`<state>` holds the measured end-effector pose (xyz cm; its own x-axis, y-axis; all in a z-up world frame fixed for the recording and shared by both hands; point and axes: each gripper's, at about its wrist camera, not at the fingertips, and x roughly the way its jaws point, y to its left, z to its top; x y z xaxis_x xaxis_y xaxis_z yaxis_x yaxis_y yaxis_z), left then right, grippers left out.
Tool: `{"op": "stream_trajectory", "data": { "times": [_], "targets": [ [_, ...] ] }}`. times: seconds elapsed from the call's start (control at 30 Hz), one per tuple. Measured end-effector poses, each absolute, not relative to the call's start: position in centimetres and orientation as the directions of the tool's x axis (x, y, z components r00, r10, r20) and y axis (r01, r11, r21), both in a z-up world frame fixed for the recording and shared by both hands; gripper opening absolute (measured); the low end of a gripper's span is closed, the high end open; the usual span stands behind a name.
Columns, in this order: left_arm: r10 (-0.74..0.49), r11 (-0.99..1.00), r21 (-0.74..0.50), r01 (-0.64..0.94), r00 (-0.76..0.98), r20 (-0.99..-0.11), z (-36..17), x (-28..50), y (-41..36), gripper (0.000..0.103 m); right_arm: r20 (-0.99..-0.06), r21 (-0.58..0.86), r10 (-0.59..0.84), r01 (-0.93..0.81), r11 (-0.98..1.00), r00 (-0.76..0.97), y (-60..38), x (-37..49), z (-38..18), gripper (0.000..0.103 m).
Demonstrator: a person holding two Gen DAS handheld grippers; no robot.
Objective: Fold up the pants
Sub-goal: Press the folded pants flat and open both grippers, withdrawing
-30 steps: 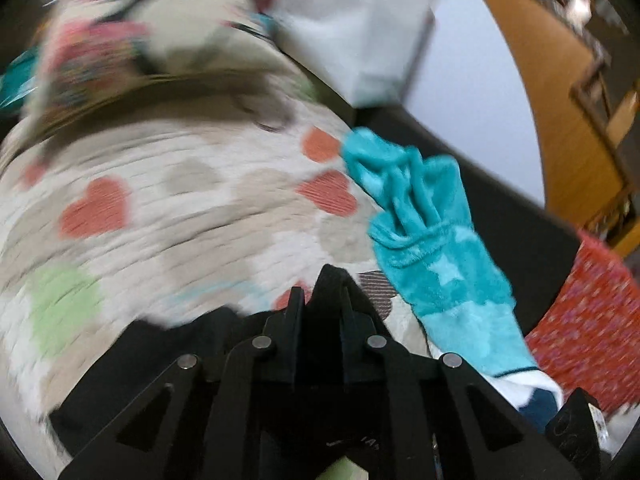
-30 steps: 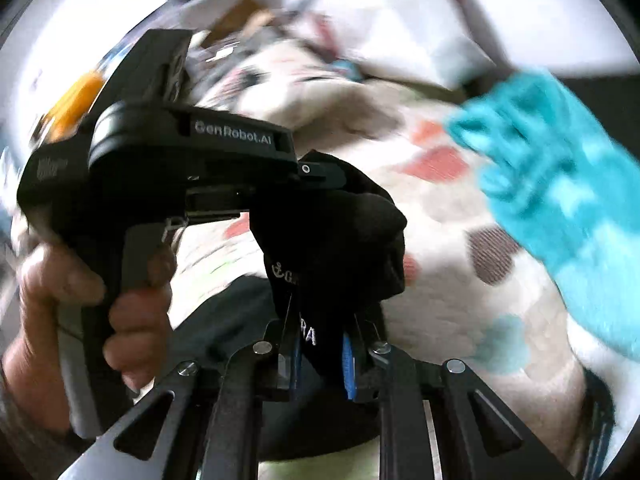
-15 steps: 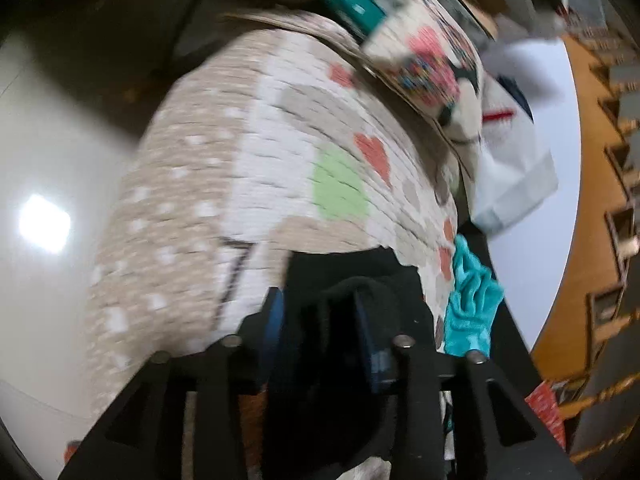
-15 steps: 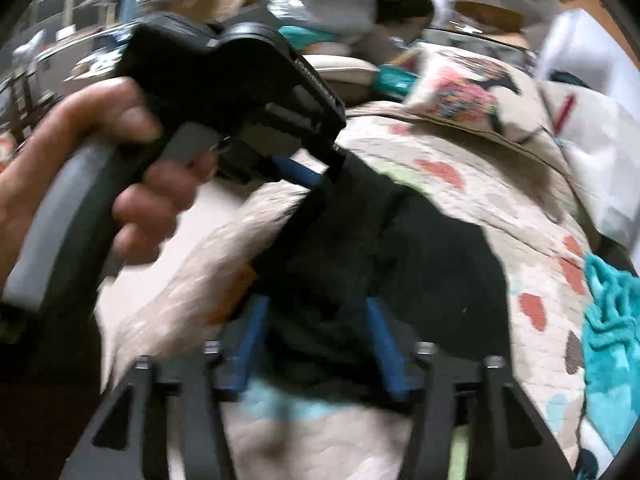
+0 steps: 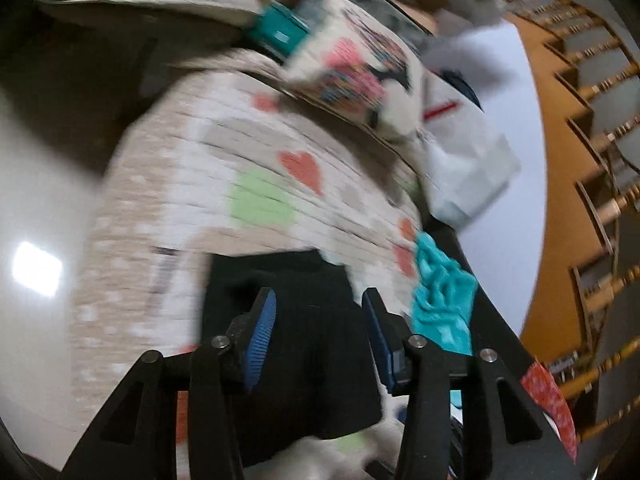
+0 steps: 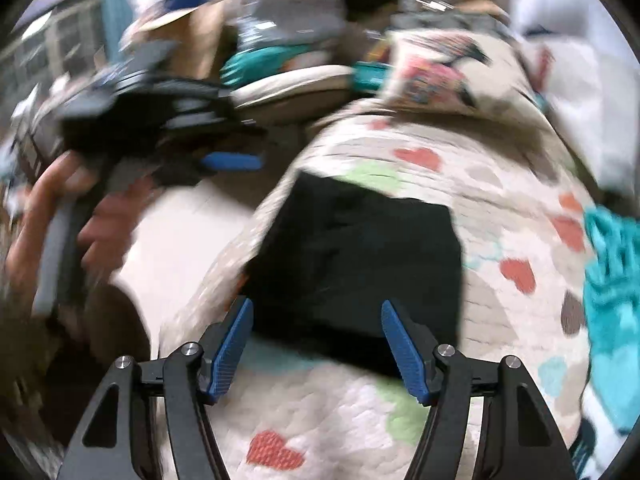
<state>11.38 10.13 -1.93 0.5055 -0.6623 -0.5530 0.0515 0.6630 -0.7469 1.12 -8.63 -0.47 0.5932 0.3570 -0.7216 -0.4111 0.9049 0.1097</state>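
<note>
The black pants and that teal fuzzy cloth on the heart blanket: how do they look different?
The black pants lie flat in a compact, roughly square fold; the teal cloth lies bunched and wrinkled. The pants are plain dark fabric; the teal cloth is fuzzy with pale spots. The pants sit in front of the open right tool; the teal cloth lies off at the blanket's right edge. Both rest on the blanket, and no tool holds either.

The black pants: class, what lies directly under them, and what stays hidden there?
The black pants lie folded on a heart-patterned quilt, which shows all around them. The quilt's pattern beneath the pants is covered, as is whatever lies under the quilt.
</note>
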Motion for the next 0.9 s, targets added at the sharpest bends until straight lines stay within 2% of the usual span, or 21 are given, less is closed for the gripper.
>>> {"op": "stream_trajectory", "data": {
  "times": [0.1, 0.17, 0.23, 0.3, 0.47, 0.57, 0.6, 0.63, 0.8, 0.9],
  "targets": [
    [-0.643, 0.699, -0.714, 0.042, 0.475, -0.601, -3.4, 12.6, 7.7, 0.045, -0.72, 0.283, 0.417, -0.314, 0.906, 0.554, -11.0, 3.8, -1.5, 0.072],
    [-0.567, 0.761, -0.649, -0.005, 0.482, -0.668, -5.2, 13.4, 7.4, 0.044, -0.715, 0.413, 0.478, -0.244, 0.877, 0.51, -12.4, 5.7, -2.8, 0.072],
    [-0.487, 0.811, -0.584, -0.044, 0.502, -0.715, -6.9, 13.9, 7.7, 0.043, -0.709, 0.492, 0.516, -0.187, 0.85, 0.481, -13.3, 7.2, -4.3, 0.072],
    [-0.457, 0.829, -0.558, -0.049, 0.516, -0.725, -8.1, 14.1, 8.1, 0.043, -0.709, 0.539, 0.542, -0.15, 0.829, 0.451, -13.9, 8.3, -6.0, 0.071],
    [-0.49, 0.8, -0.599, -0.036, 0.535, -0.688, -8.9, 14.1, 8.9, 0.044, -0.718, 0.501, 0.529, -0.192, 0.844, 0.452, -12.7, 8.3, -7.5, 0.072],
    [-0.546, 0.733, -0.675, -0.085, 0.519, -0.658, -9.3, 14.4, 10.5, 0.044, -0.719, 0.476, 0.52, -0.219, 0.852, 0.46, -12.4, 8.0, -7.3, 0.074],
    [-0.53, 0.734, -0.668, -0.124, 0.509, -0.678, -9.4, 14.3, 11.2, 0.048, -0.716, 0.481, 0.525, -0.221, 0.849, 0.46, -12.6, 7.8, -7.2, 0.074],
    [-0.484, 0.757, -0.63, -0.172, 0.501, -0.718, -9.6, 14.1, 12.0, 0.065, -0.709, 0.494, 0.535, -0.218, 0.842, 0.46, -13.0, 7.8, -6.9, 0.074],
    [-0.362, 0.795, -0.538, -0.279, 0.494, -0.791, -9.7, 11.4, 15.7, 0.067, -0.674, 0.552, 0.543, -0.147, 0.821, 0.501, -16.0, 7.4, -6.0, 0.075],
    [-0.357, 0.789, -0.548, -0.279, 0.518, -0.778, -8.4, 9.3, 16.2, 0.067, -0.659, 0.575, 0.528, -0.094, 0.813, 0.535, -18.0, 7.5, -5.7, 0.075]
  ]
}}
